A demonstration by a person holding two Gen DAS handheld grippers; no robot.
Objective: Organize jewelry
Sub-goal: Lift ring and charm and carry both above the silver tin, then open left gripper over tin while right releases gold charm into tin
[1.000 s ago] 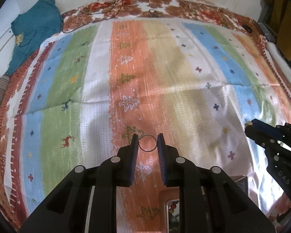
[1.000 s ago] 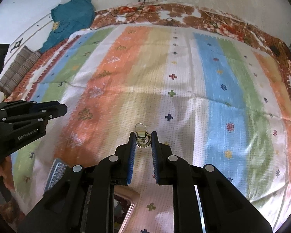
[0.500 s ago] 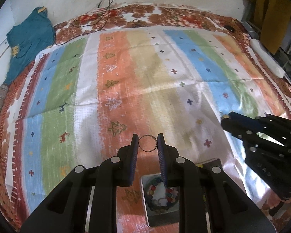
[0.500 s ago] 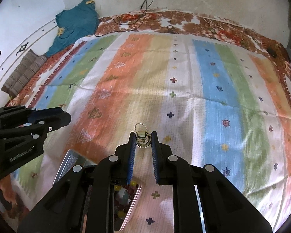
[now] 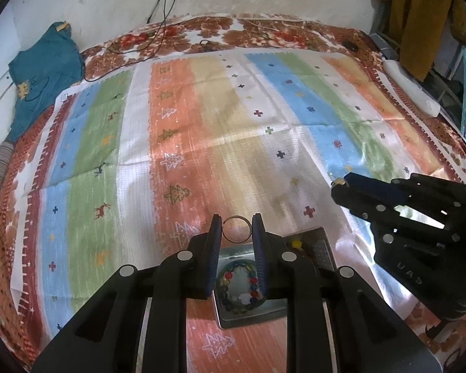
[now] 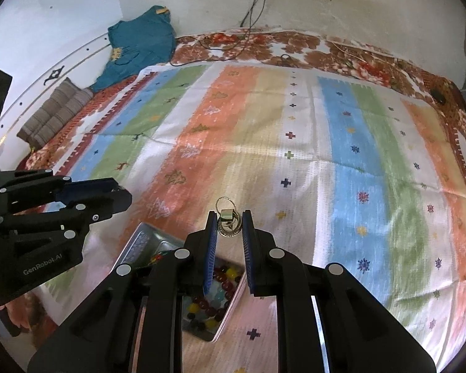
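The left gripper [image 5: 236, 229] is pinching a thin metal ring [image 5: 236, 229] between the tips of its two blue-padded fingers [image 5: 215, 233], the ring standing upright across the narrow gap and lifted clear of the cloth. The right gripper [image 6: 230, 224] is clamping a small cluster of linked rings with a gold clasp [image 6: 228, 217] in the same way, its fingers [image 6: 212, 228] closing on the bunch near their tips while one loop is sticking up above them. Just below both pairs of fingers an open metal tin [image 5: 251, 314] is lying on the bed, and a bracelet of coloured beads [image 5: 239, 289] is sitting curled inside it; from the right side the tin's lid [image 6: 139, 242] is showing tilted up at its far edge. Around the tin a striped cloth [image 5: 202, 130] in orange, green, blue and white is spreading over a brown floral bedspread [image 5: 258, 32]. A teal garment [image 5: 43, 71] is lying at the far left corner, and black cables [image 5: 158, 12] are hanging down the wall behind.
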